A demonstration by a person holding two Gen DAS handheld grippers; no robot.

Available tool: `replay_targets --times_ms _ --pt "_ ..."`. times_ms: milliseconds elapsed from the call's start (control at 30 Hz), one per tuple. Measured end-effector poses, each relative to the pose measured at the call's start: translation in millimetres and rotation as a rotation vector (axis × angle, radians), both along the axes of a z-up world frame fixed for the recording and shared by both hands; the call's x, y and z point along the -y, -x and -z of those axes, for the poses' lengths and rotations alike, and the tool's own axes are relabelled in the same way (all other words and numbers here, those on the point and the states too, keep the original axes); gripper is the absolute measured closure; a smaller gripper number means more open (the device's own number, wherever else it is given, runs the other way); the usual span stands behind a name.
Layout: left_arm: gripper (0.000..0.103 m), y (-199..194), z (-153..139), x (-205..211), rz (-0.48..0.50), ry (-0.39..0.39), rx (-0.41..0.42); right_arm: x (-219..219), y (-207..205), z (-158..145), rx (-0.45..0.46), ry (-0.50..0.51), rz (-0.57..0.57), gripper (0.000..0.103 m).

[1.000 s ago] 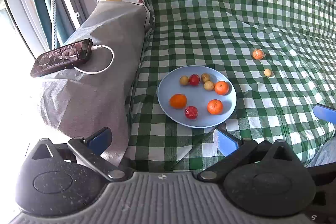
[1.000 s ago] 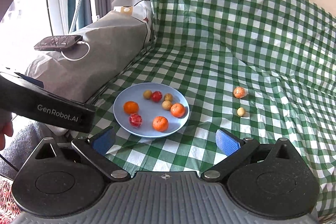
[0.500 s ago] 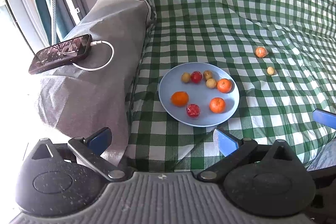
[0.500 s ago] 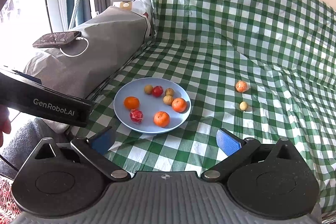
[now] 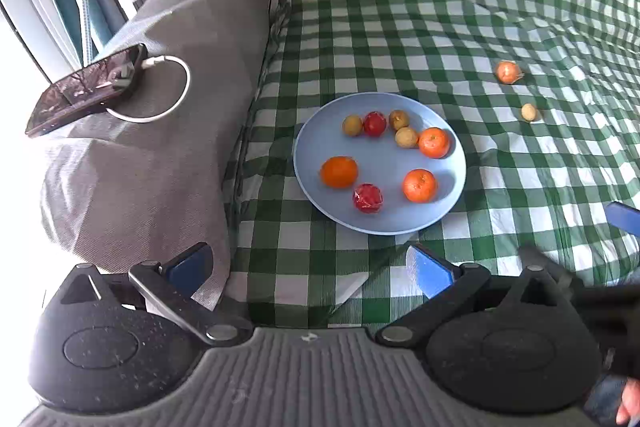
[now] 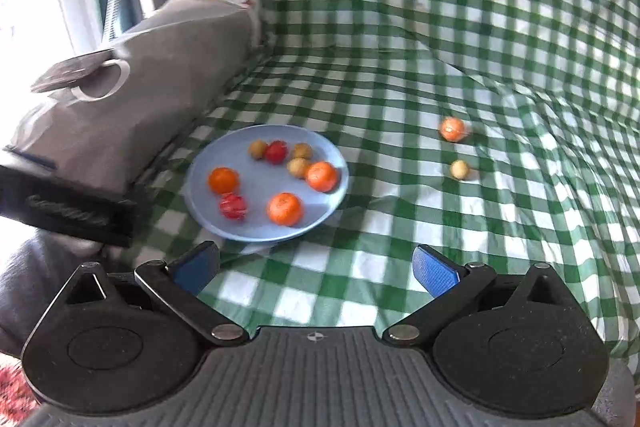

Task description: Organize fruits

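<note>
A light blue plate point(image 5: 384, 219) point(image 6: 200, 195) lies on the green checked cloth and holds several small fruits: oranges, red ones and tan ones. Two fruits lie loose on the cloth to its right: a small orange point(image 5: 507, 71) point(image 6: 453, 129) and a small tan fruit point(image 5: 528, 112) point(image 6: 459, 169) in front of it. My left gripper point(image 5: 310, 267) is open and empty, near the plate's front edge. My right gripper point(image 6: 316, 267) is open and empty, in front of the plate and the loose fruits.
A grey covered armrest point(image 5: 168, 115) stands left of the plate with a phone point(image 5: 86, 89) and white charging cable point(image 5: 168, 87) on top. A window with curtains is at the far left. The checked cloth point(image 6: 480, 27) rises up the backrest behind.
Both grippers have moved forward toward the plate and fruits. The right view has shifted right and is blurred with motion. Nothing was picked up.
</note>
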State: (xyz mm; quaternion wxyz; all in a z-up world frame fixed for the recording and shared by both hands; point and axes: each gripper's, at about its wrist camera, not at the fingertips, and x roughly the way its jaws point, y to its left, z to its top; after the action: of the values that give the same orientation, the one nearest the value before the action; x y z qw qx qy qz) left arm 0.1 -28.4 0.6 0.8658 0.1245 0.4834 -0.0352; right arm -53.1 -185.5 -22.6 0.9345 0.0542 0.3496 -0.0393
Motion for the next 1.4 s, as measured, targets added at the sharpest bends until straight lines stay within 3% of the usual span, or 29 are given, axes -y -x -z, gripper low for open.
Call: replay_targets --times_ms 200,400,600,733,800,867,900,1000,1167,1267,1333,1400 --pt "0.000 -35 7 15 -0.018 -0.004 -0.037 56 -30 38 -0.042 -0.039 0.214 0.001" --pt "0.000 -67 18 38 -0.013 -0.035 -0.080 122 -81 85 -0.012 -0.033 0.376 0.001" --pt "0.000 -91 32 64 0.006 -0.072 -0.115 168 -139 119 0.042 -0.029 0.407 0.003" --pt "0.000 -103 38 87 0.041 -0.071 -0.131 171 -163 132 0.080 0.010 0.361 0.038" --pt "0.000 -110 41 103 0.071 -0.086 -0.117 170 -172 139 0.079 0.031 0.335 0.042" --pt "0.000 -119 44 119 0.099 -0.084 -0.098 169 -175 142 0.108 0.082 0.304 0.070" --pt "0.000 -124 46 129 0.112 -0.074 -0.086 171 -174 142 0.116 0.091 0.285 0.077" --pt "0.000 -146 53 163 0.167 -0.020 -0.067 184 -167 138 0.085 0.102 0.325 0.076" --pt "0.000 -186 75 237 0.272 0.082 -0.023 233 -127 138 0.034 0.150 0.581 0.076" --pt "0.000 -217 103 283 0.314 0.115 -0.086 269 -110 147 0.037 0.100 0.692 0.076" --pt "0.000 -235 123 304 0.329 0.110 -0.159 278 -109 151 0.057 0.059 0.714 0.076" --pt "0.000 -249 140 315 0.315 0.090 -0.205 274 -107 155 0.063 0.083 0.713 0.076"
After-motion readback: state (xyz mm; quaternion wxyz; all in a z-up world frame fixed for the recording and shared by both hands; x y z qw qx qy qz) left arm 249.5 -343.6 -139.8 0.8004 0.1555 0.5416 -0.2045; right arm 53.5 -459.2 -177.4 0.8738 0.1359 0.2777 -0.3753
